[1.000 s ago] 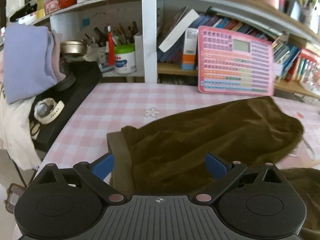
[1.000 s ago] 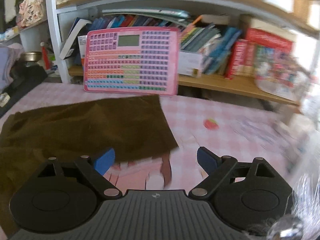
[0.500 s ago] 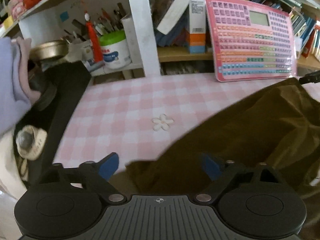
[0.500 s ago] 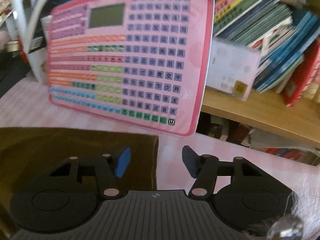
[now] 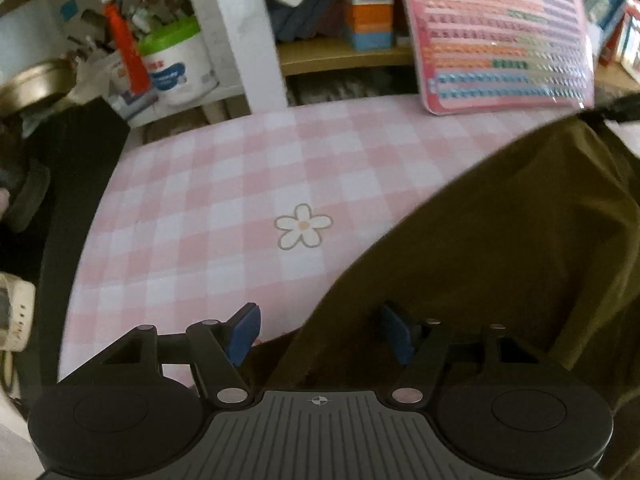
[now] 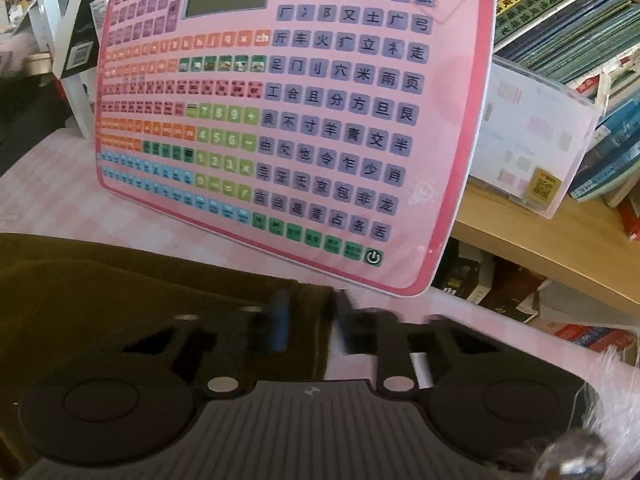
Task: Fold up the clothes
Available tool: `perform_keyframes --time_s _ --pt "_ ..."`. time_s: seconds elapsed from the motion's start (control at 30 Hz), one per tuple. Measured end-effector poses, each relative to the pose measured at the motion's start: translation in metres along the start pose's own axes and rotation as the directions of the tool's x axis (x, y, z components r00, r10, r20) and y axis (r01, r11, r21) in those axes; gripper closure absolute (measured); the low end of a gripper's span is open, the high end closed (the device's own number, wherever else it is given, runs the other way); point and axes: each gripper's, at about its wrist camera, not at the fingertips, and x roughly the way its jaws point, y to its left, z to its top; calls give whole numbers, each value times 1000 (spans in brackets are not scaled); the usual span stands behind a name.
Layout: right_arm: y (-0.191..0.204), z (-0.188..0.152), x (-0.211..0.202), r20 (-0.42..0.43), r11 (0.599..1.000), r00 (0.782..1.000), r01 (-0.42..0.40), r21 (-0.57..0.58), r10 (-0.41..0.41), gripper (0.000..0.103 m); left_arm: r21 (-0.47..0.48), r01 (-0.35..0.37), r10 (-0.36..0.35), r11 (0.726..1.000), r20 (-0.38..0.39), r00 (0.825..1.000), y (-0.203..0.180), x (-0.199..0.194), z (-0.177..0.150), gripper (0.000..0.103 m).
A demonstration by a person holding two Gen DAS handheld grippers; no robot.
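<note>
Garment: the dark olive-brown cloth garment [image 5: 520, 240] lies on the pink-and-white checked desk [image 5: 224, 200], spread toward the right side of the left wrist view.
Right gripper [image 6: 310, 322]: jaws narrow, just closed, pinching the garment's far corner hem near the pink plastic learning keyboard [image 6: 288, 112].
Left gripper [image 5: 320, 334]: about half open, jaws just been closing; the garment's near edge sits between them, pads not yet pressing.
Risk, slip: the right gripper bites only a thin edge; a quick lift could pull it free.
Risk, miss: the left gripper may close on one layer or on the desk cover.
Risk, knock: swinging cloth could topple the leaning keyboard.
Container: white tub with green lid [image 5: 176, 64], contents unseen.
Container: round brass-coloured tin [image 5: 36, 84], contents unclear.
</note>
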Motion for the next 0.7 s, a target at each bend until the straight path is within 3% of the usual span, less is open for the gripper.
perform_keyframes --time_s 0.07,0.13,0.23,0.33,0.4,0.57,0.7 --pt "3 0 -4 3 1000 1000 26 3 -26 91 2 55 -55 998 7 998 1 -2 -1 88" --pt "6 0 -16 37 998 998 56 29 -57 94 3 65 -65 998 70 995 1 -19 0 98" --pt "13 2 -59 140 992 984 100 83 -111 95 6 70 -70 998 173 982 1 -46 1 100" --pt "28 -3 -130 276 981 945 141 130 -172 95 2 116 -111 993 309 945 -1 -91 -8 101" --pt "40 -13 -178 340 973 918 152 173 -204 95 48 129 -137 991 366 920 -8 -120 -22 101" --pt "86 -68 -289 420 955 867 182 236 -269 96 140 128 -178 982 448 876 -21 -172 -69 101" --pt "130 -152 -347 370 925 871 210 318 -324 96 156 156 -210 975 451 868 -26 -186 -124 98"
